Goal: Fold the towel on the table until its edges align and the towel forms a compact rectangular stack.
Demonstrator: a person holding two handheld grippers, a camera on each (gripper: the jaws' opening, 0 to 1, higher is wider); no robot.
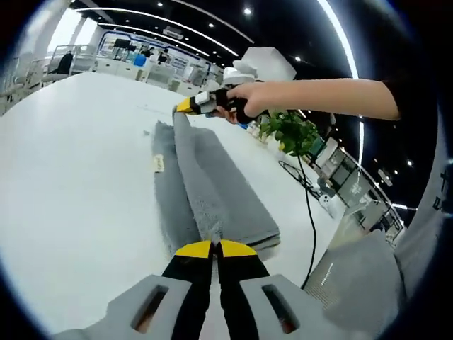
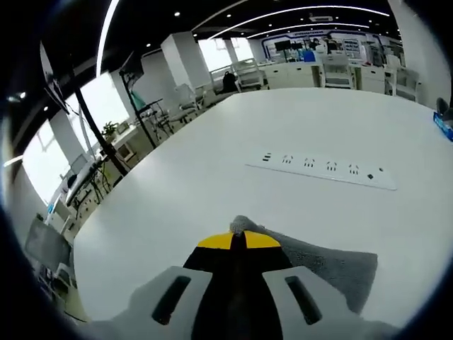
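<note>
Pinching the near edge of the grey towel (image 1: 205,191) with my left tongs (image 1: 215,248), jaws closed tight on the cloth; the towel lies in a long folded strip on the white counter (image 1: 78,163), running away from me; my right tongs (image 1: 188,105) have their jaws shut on its far end, my hand (image 1: 244,99) wrapped round them; in the right gripper view those tongs (image 2: 238,241) clamp the towel's corner (image 2: 325,265), with a white power strip (image 2: 322,168) further along the counter.
</note>
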